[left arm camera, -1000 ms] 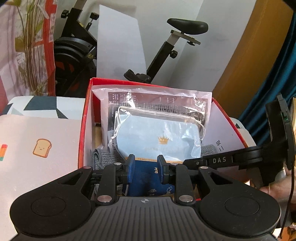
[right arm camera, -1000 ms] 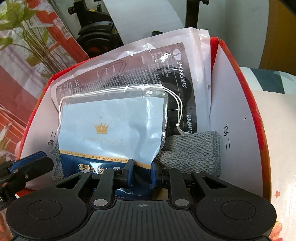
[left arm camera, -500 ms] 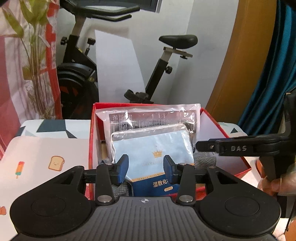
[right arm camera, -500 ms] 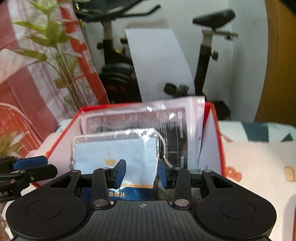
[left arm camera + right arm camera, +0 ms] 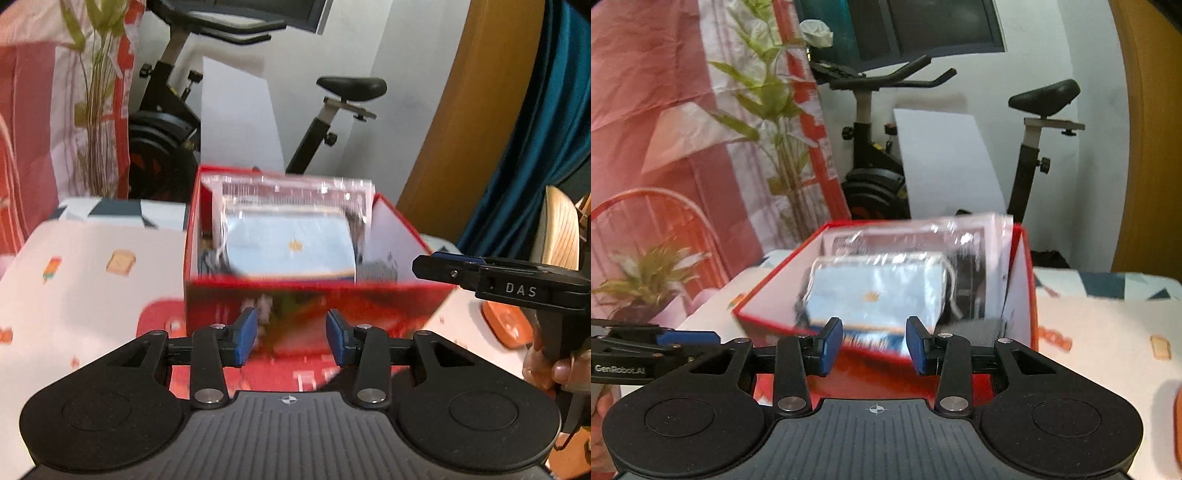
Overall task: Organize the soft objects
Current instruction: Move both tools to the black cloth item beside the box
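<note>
Two grippers, the left gripper (image 5: 291, 334) and the right gripper (image 5: 873, 343), have their jaws spread and hold nothing. Beyond them, the blue pouch (image 5: 288, 247) stands inside the red box (image 5: 314, 291), before a clear packet (image 5: 295, 194). An exercise bike (image 5: 871, 147) stands behind.

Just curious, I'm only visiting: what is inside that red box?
Inside the red box a light blue packet stands in front of a clear-wrapped printed package, with something grey beside it. The box's floor is hidden.

Motion blur smears the red box (image 5: 314, 295) and its blue pouch (image 5: 288, 247); the pouch print is unreadable.
</note>
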Demonstrator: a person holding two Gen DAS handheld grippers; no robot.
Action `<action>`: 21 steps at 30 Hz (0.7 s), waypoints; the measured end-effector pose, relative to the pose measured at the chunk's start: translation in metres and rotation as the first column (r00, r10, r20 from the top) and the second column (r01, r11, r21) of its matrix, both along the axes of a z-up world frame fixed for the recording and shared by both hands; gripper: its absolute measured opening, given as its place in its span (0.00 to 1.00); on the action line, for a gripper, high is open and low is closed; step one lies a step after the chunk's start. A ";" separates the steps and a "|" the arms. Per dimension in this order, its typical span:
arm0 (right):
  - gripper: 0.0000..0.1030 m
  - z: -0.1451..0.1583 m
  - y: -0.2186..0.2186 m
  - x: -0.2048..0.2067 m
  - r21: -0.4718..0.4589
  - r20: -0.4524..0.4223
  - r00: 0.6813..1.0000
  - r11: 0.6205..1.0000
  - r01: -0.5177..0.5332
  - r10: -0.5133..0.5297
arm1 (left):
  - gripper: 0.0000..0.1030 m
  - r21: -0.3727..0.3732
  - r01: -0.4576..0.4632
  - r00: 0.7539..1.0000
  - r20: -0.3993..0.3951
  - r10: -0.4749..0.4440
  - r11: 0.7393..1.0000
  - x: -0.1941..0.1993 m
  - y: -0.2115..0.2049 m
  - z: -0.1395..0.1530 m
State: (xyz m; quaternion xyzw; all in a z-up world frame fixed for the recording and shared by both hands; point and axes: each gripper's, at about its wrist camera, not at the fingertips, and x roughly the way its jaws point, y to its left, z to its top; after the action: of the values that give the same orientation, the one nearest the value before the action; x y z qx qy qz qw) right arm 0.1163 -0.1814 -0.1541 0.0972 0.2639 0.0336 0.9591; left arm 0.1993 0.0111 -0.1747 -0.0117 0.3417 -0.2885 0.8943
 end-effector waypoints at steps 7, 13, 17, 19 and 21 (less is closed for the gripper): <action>0.35 -0.034 0.016 -0.027 0.002 -0.044 0.999 1.000 -0.022 0.022 | 0.42 -0.010 -0.022 0.996 -0.086 0.021 1.000 -0.019 0.012 -0.034; 0.35 -0.075 0.014 -0.036 0.063 -0.128 0.992 0.998 0.026 -0.018 | 0.41 0.017 -0.031 0.989 -0.142 0.033 0.999 -0.031 0.017 -0.063; 0.35 -0.093 0.018 -0.042 0.045 -0.163 0.986 0.998 0.038 -0.030 | 0.41 0.006 -0.047 0.982 -0.185 0.047 0.999 -0.035 0.020 -0.078; 0.35 -0.099 0.020 -0.043 0.038 -0.173 0.985 0.999 0.036 -0.029 | 0.41 0.008 -0.056 0.981 -0.184 0.056 0.998 -0.037 0.019 -0.082; 0.35 -0.102 0.023 -0.043 0.036 -0.182 0.983 0.999 0.033 -0.026 | 0.41 0.005 -0.070 0.980 -0.187 0.070 0.998 -0.039 0.018 -0.085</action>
State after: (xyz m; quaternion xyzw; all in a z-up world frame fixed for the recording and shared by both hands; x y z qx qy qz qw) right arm 0.0734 -0.1586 -0.2563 0.1224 0.3479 0.0157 0.9294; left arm 0.1598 0.0292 -0.2598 -0.0513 0.4235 -0.2548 0.8678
